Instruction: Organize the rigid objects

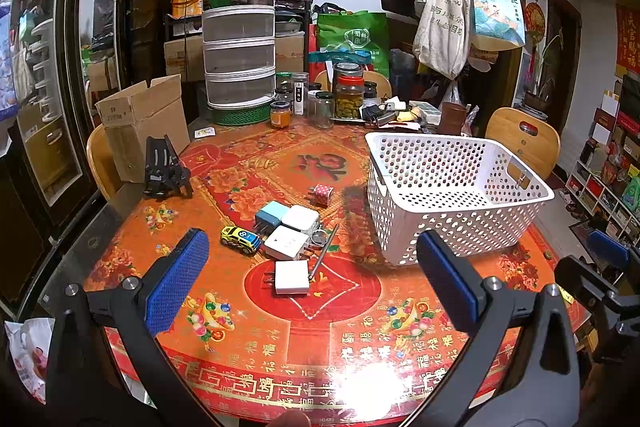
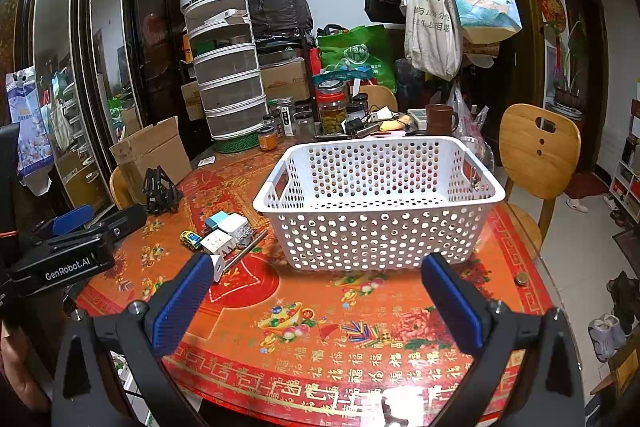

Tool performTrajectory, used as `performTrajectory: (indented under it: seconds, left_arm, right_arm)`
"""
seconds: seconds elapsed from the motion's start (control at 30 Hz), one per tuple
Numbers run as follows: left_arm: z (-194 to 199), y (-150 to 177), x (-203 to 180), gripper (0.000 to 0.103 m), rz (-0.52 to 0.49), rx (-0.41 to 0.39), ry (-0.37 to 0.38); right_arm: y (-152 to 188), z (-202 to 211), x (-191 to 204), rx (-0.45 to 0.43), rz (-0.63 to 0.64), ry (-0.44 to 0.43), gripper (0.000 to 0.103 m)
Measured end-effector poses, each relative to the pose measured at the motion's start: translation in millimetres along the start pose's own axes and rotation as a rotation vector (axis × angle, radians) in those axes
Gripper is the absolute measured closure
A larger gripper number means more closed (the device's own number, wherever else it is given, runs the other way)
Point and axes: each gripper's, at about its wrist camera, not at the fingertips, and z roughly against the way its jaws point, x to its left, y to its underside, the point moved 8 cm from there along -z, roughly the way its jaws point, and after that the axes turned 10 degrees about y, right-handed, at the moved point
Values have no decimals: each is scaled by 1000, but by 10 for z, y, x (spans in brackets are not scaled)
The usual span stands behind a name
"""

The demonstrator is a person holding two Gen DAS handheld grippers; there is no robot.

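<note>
Blue-padded left tongs [image 1: 312,267] hang wide apart at the bottom of the frame, holding nothing, above the red patterned tabletop [image 1: 280,355]. Right tongs [image 2: 316,291] are likewise spread and empty. Between the left pads, mid-frame, lies a cluster: flat white charger [image 1: 292,277], white square adapter [image 1: 286,242], blue plug cube [image 1: 269,214], yellow toy car [image 1: 239,238], slim metal pen [image 1: 323,251]. Right of them stands a white perforated plastic basket [image 1: 460,223], empty.
</note>
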Motion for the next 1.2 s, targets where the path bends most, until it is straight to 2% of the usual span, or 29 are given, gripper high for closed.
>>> performTrajectory:
  seconds: [1.2]
  left_arm:
    - [-67,84,-38,1,-1,13,12]
  right_arm:
    - [6,-8,15,4,5,-1,0]
